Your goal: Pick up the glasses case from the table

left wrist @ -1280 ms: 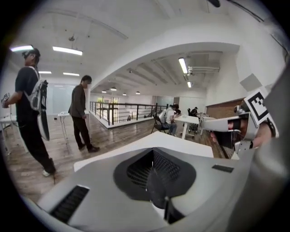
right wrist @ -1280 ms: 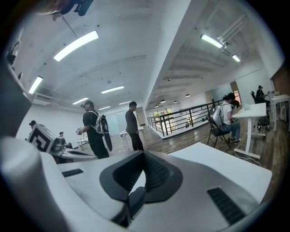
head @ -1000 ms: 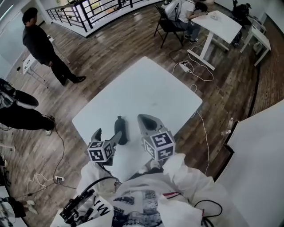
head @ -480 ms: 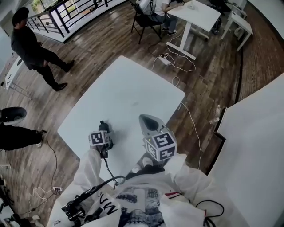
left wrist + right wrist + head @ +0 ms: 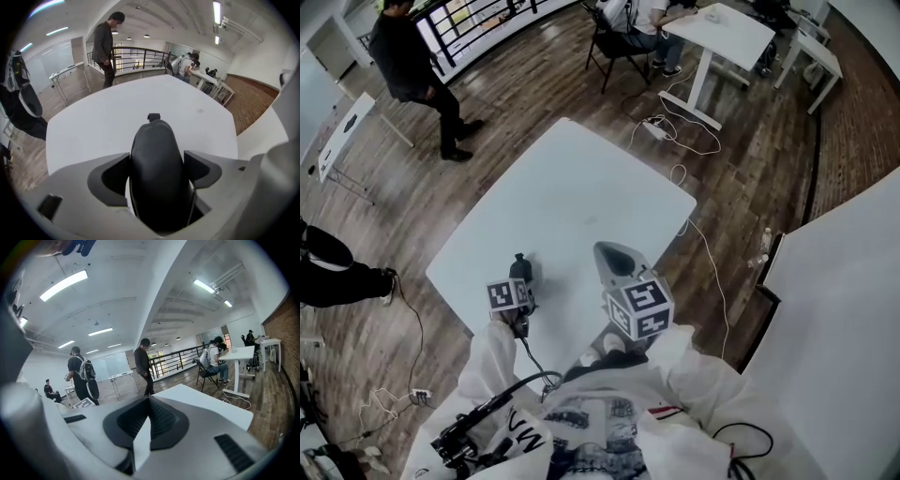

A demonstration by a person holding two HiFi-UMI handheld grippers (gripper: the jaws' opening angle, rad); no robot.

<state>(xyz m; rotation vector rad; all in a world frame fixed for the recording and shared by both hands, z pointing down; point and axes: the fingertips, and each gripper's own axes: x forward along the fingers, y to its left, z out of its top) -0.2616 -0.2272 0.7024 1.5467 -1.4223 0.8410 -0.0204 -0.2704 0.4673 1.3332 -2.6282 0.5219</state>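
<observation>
The left gripper (image 5: 157, 157) is pointed steeply down at the white table (image 5: 117, 108), and its jaws are closing. The dark glasses case (image 5: 158, 183) is seen lengthwise between them: its rounded body fills the gap, and both pads are met by its sides with no space visible. The case's far end, with a small tab, reaches out past the jaw tips, and the case lies flat on the table. In the head view the case (image 5: 522, 269) is found just ahead of this gripper's marker cube (image 5: 509, 294), near the table's near edge.

The right gripper (image 5: 149, 401) is held just to the right of the left one, apart from the case. Its jaws are brought together at the tips, and nothing is held between them. Its tips are aimed out across the table, only slightly downward.

Beyond the left gripper's tips, past the table's far edge, a standing person (image 5: 105, 47) is seen in front of a black railing (image 5: 140, 58).
</observation>
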